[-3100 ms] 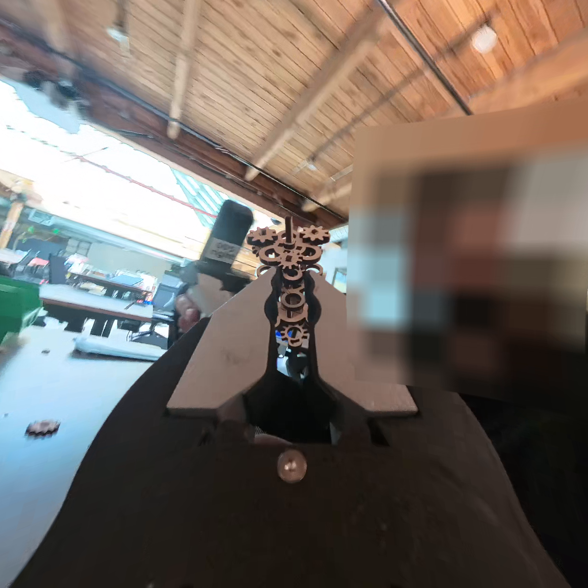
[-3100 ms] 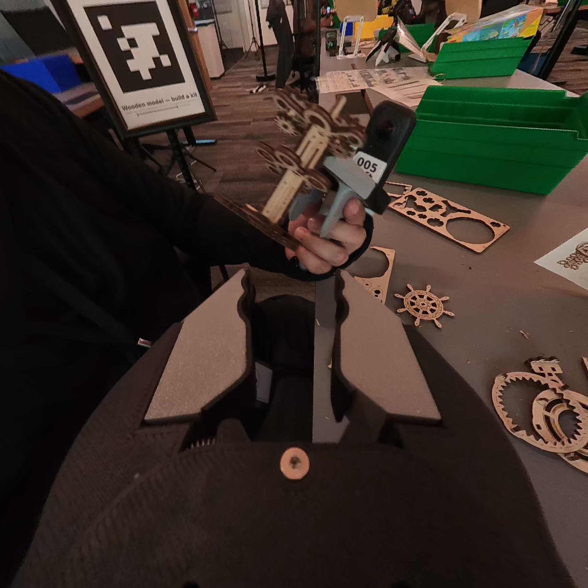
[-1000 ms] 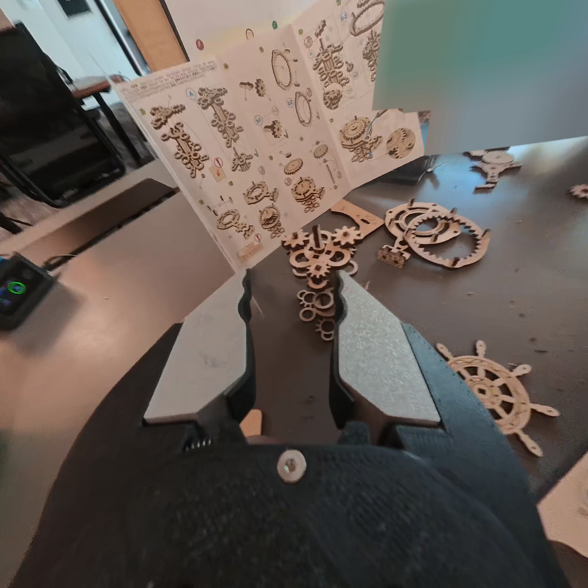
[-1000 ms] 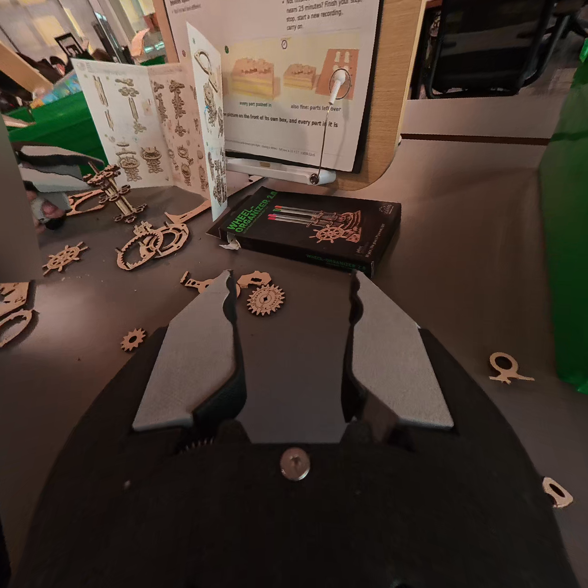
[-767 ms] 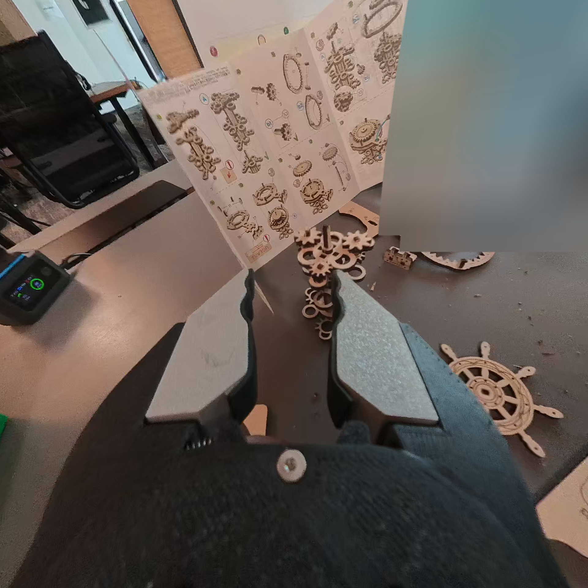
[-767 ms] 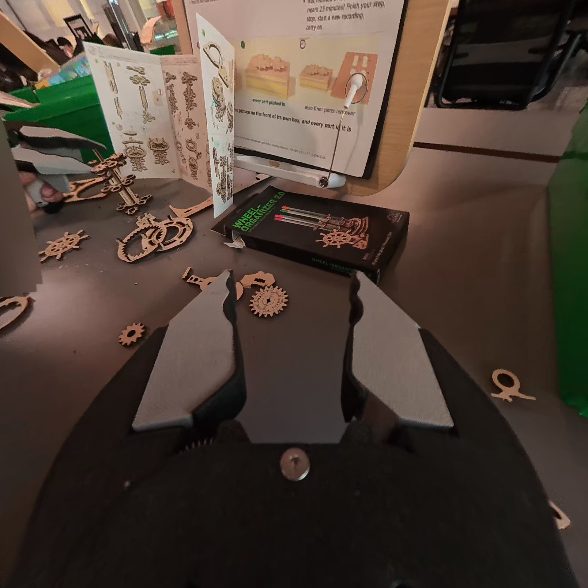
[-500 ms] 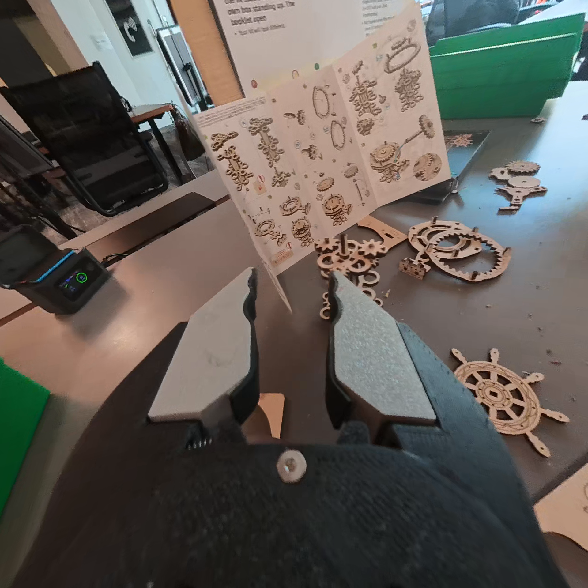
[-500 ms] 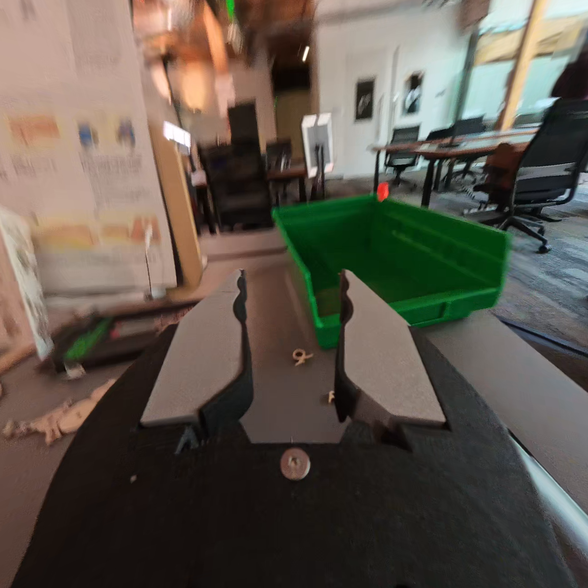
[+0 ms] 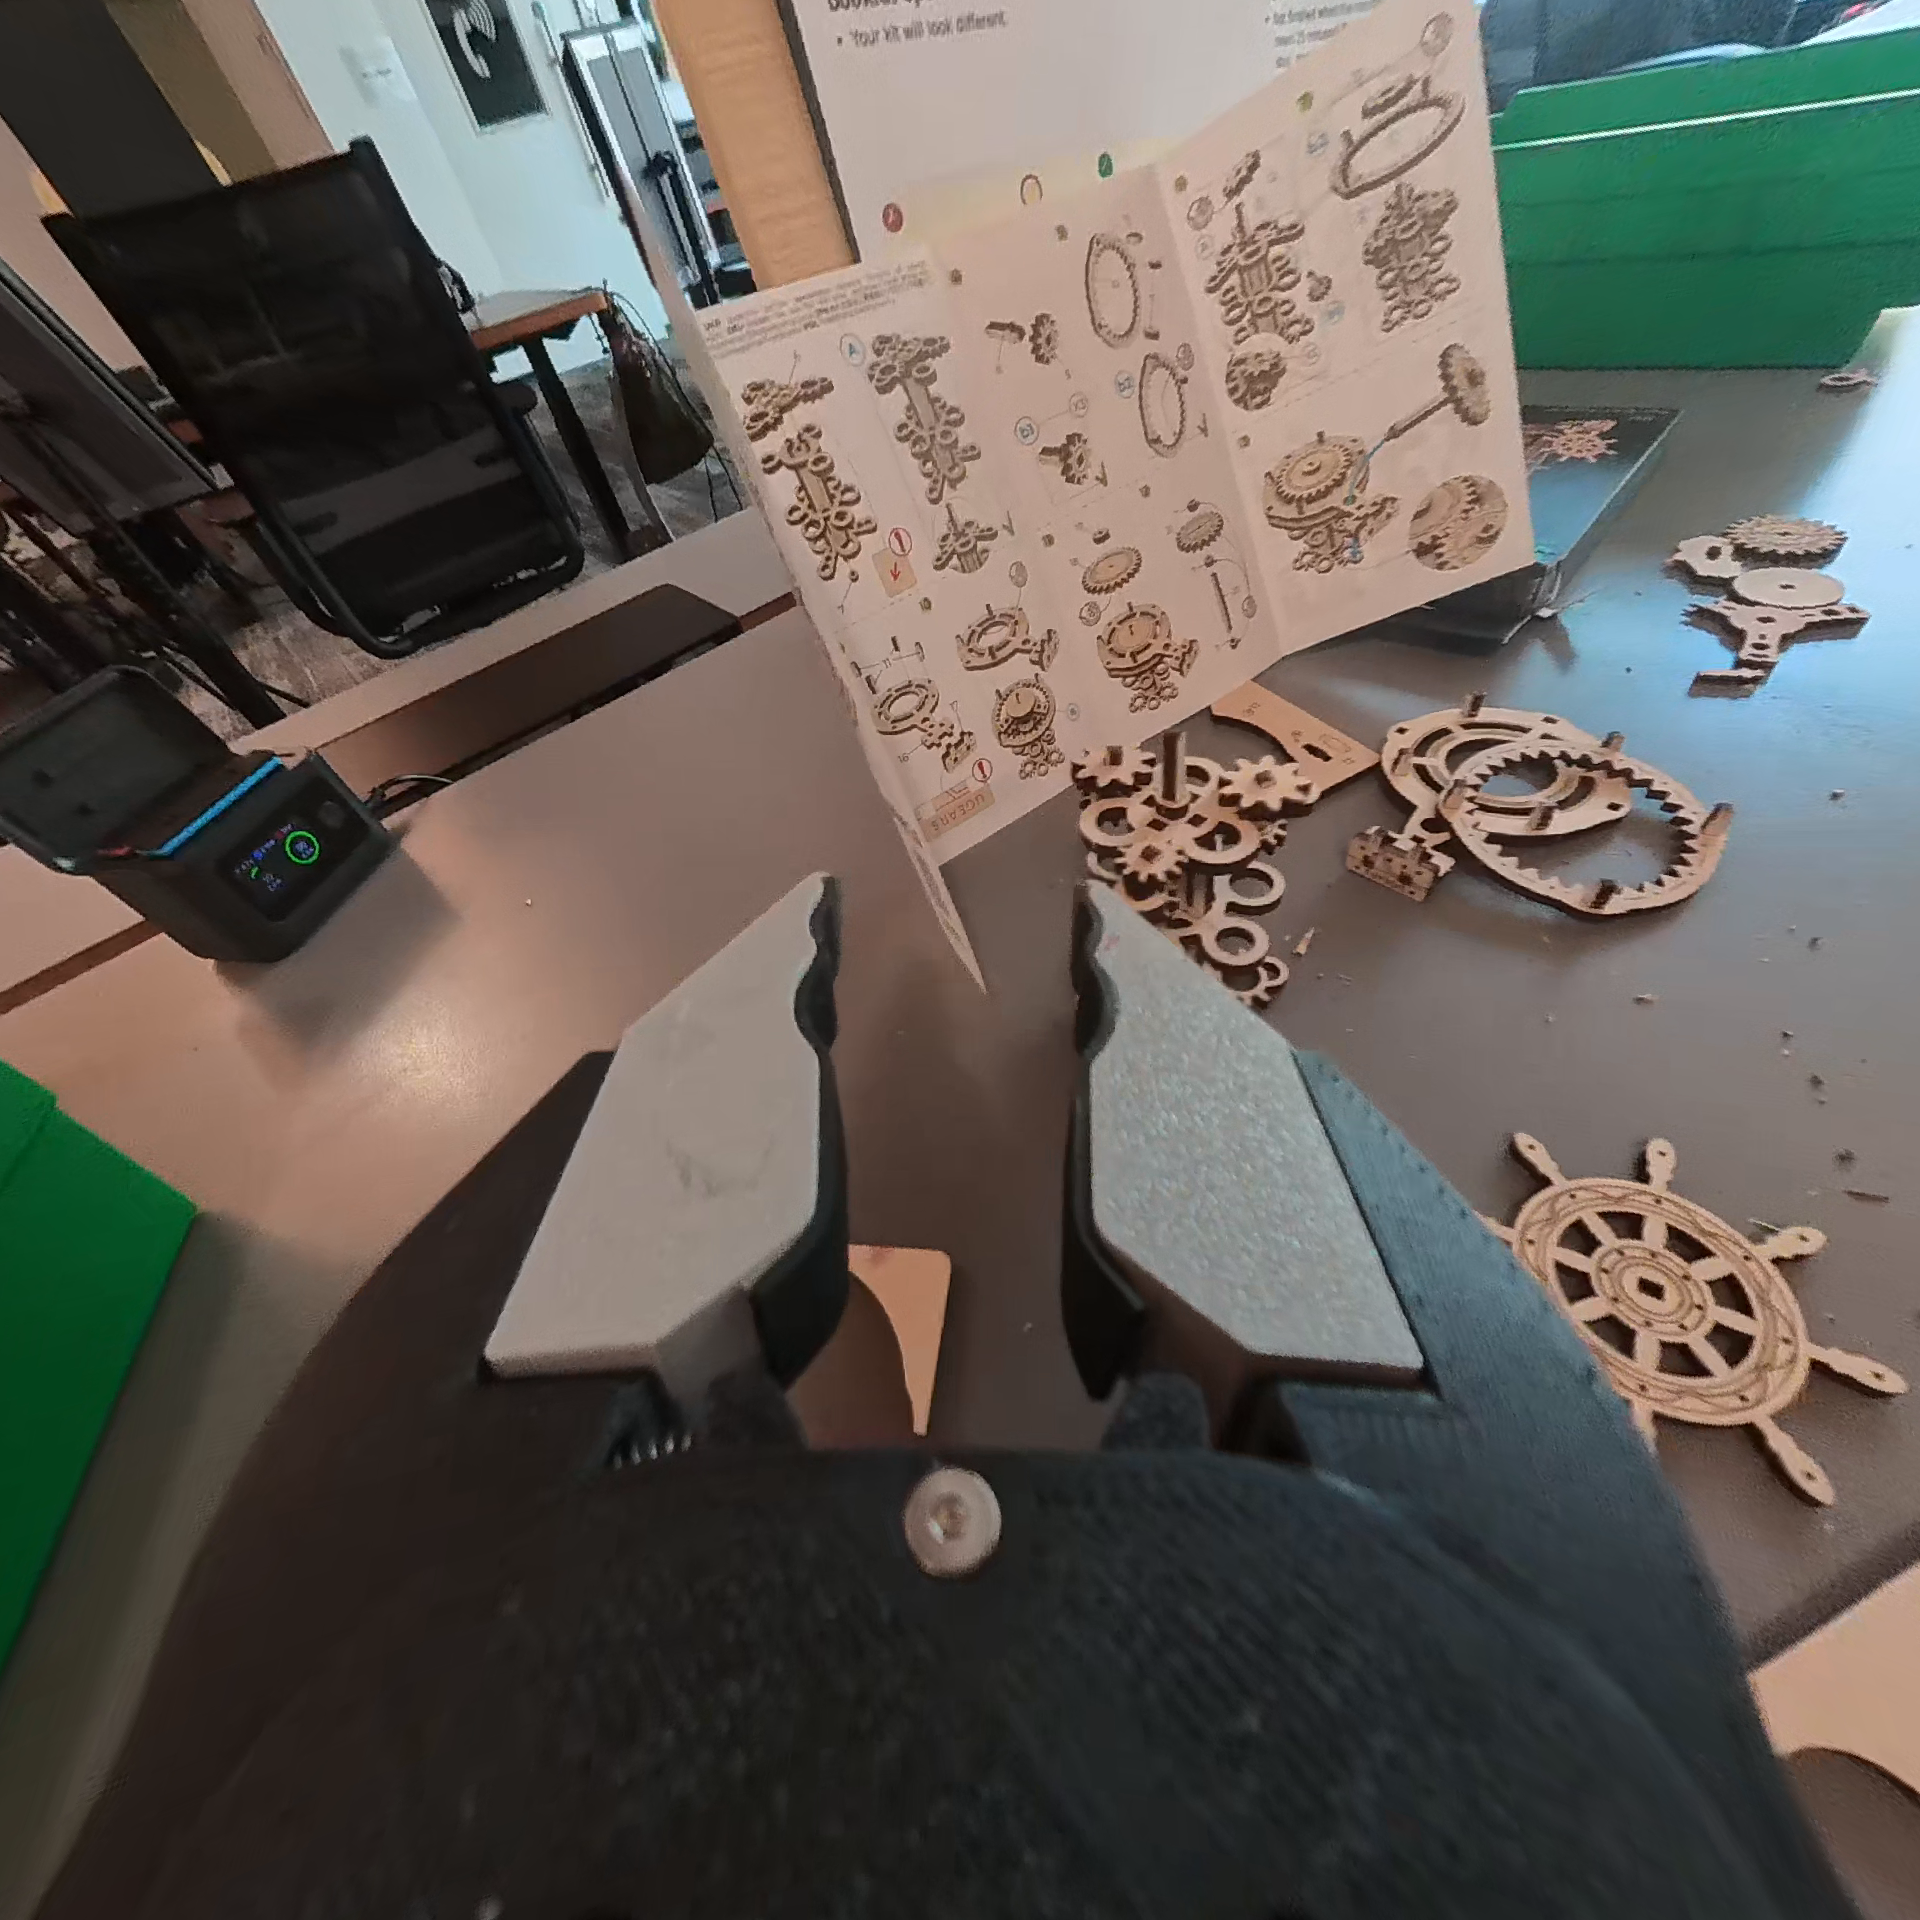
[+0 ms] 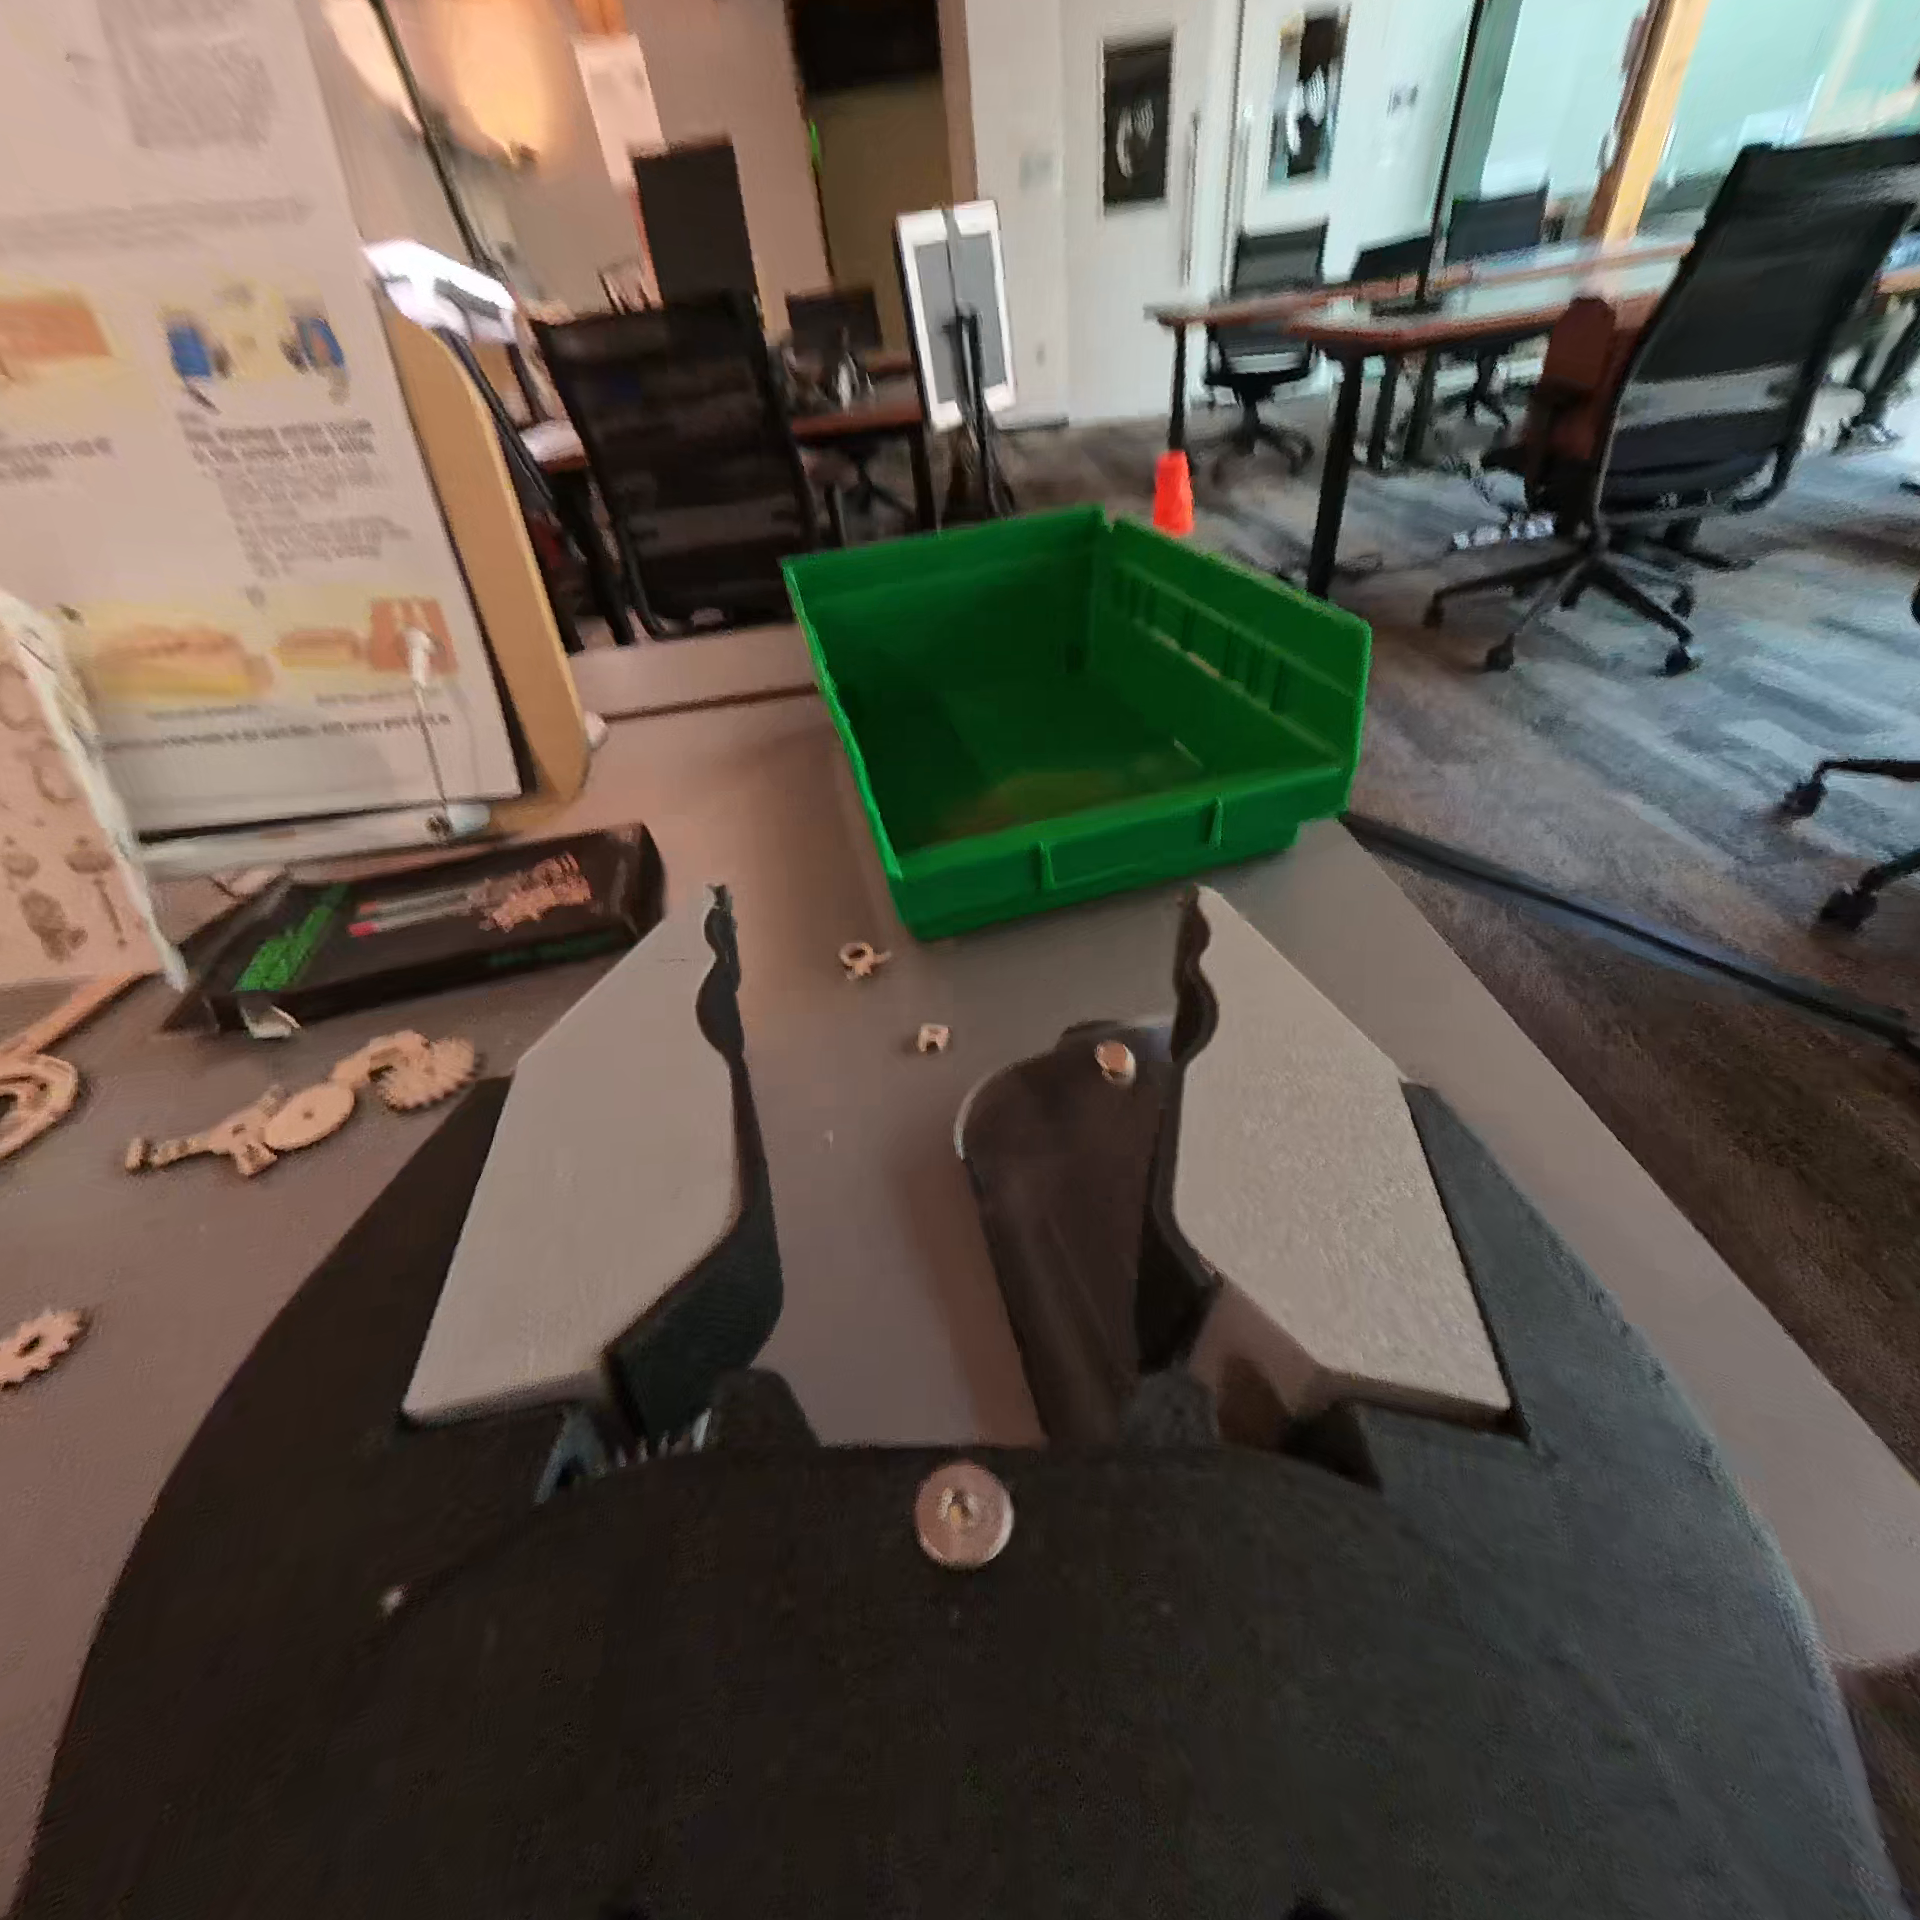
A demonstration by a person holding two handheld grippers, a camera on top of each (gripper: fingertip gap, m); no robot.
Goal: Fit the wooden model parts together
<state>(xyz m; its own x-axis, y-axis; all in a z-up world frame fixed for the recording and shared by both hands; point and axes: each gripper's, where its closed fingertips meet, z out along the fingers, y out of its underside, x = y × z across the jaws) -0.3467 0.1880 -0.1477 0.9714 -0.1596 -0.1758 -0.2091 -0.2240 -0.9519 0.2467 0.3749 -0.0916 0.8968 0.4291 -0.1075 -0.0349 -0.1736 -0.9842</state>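
My left gripper (image 9: 951, 920) is open and empty above the grey table. The built gear-and-ring assembly (image 9: 1195, 847) lies on the table just ahead and to the right of it. A toothed ring part (image 9: 1548, 805) lies farther right, and a ship's wheel (image 9: 1662, 1299) lies near the right finger. My right gripper (image 10: 951, 935) is open wide and empty, facing a green bin (image 10: 1070, 717). Two small wooden pieces (image 10: 862, 958) lie on the table ahead of it. A gear-and-arm part (image 10: 312, 1107) lies to its left.
A folded instruction sheet (image 9: 1122, 499) stands behind the assembly. A black box with a lit screen (image 9: 197, 821) sits at the left. The black kit box (image 10: 416, 925) lies flat by a standing poster board (image 10: 229, 436). The table edge runs along the right, with office chairs beyond. Spacing between my two grippers at the tips: around 65 centimeters. The ship's wheel (image 9: 1662, 1299) lies some 15 centimeters from my left tips, 55 centimeters from my right tips.
The left gripper set the gear assembly down, let go and drew back. The right gripper swung right towards the green bin and opened wider.
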